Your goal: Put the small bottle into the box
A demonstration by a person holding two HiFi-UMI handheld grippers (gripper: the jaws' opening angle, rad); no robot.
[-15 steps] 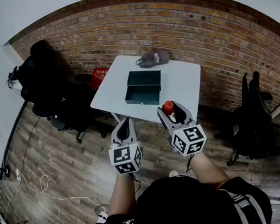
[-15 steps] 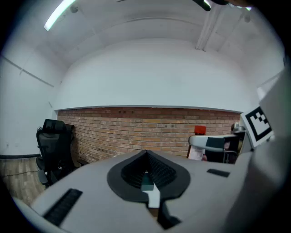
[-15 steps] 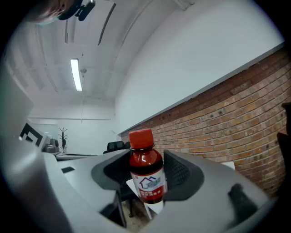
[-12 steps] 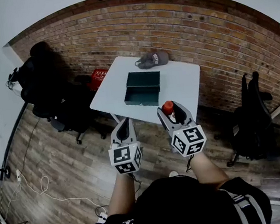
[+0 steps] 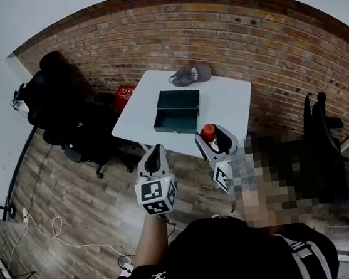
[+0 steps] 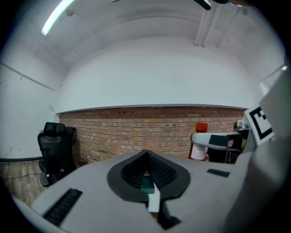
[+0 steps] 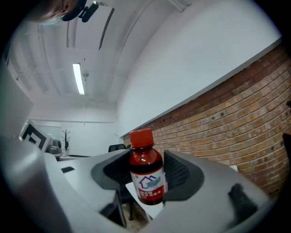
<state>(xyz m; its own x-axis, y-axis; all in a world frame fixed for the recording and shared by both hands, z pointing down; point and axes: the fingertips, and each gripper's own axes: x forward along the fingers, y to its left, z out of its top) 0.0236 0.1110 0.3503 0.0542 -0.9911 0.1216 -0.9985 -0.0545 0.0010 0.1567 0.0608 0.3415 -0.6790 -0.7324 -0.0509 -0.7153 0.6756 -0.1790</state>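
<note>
A small dark-red bottle [image 7: 146, 170] with a red cap and a white label stands upright between the jaws of my right gripper [image 7: 148, 175], which is shut on it. In the head view the bottle [image 5: 208, 131] sits in the right gripper [image 5: 211, 136] just over the near edge of the white table [image 5: 227, 97]. The open dark-green box [image 5: 176, 123] lies in the middle of the table, ahead and slightly left of the bottle. My left gripper [image 5: 157, 152] hangs before the table's near edge, shut on nothing. From the left gripper view, its own jaws [image 6: 146, 159] meet, and the bottle [image 6: 199, 144] shows at the right.
A grey cap [image 5: 190, 74] lies at the table's far edge by the brick wall. Black office chairs [image 5: 65, 121] stand to the left and another chair [image 5: 316, 140] to the right. A red crate [image 5: 122, 96] sits on the floor left of the table.
Both grippers have stayed almost in place. The bottle remains in the right gripper's grip.
</note>
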